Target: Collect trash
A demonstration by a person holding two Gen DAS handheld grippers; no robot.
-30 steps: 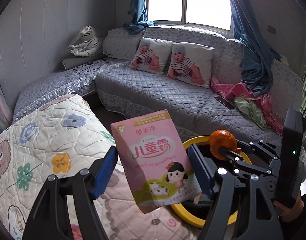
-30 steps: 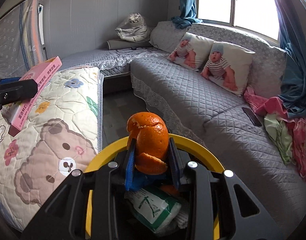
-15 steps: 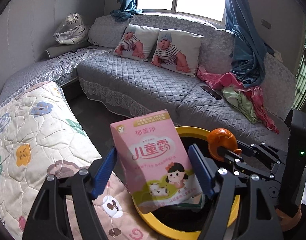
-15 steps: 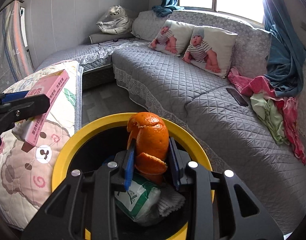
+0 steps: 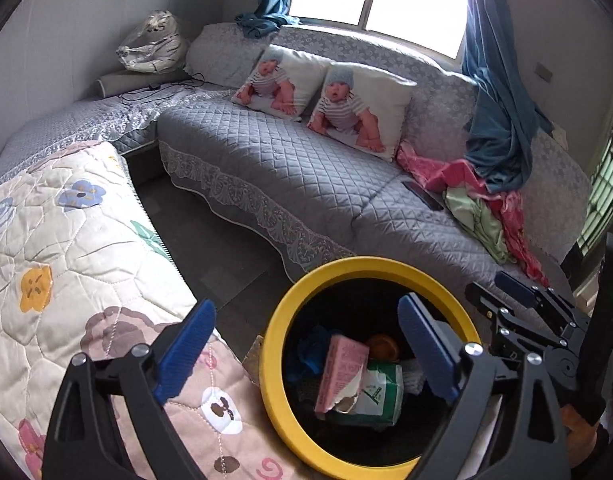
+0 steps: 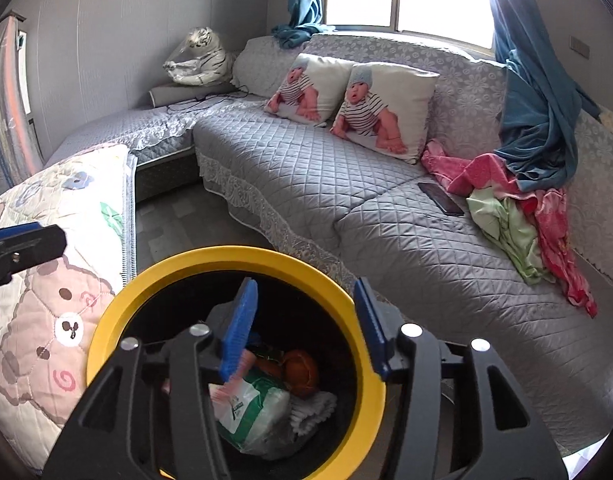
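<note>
Left gripper (image 5: 306, 354) jaws wide apart, empty, over the yellow-rimmed bin (image 5: 274, 344) at lower centre of frame. Right gripper (image 6: 304, 330) jaws also apart, empty, above the same bin. Inside the bin: pink carton (image 5: 340, 372) leaning upright, orange peel (image 6: 300, 372) beside it, green-and-white packet (image 6: 252, 408) beneath; quilted bed (image 5: 66, 260) at left.

Behind the right gripper's left finger (image 6: 238, 330), the pink carton (image 6: 242, 364) in the yellow bin (image 6: 242, 256) is mostly hidden; the bin's near rim is cut off.
</note>
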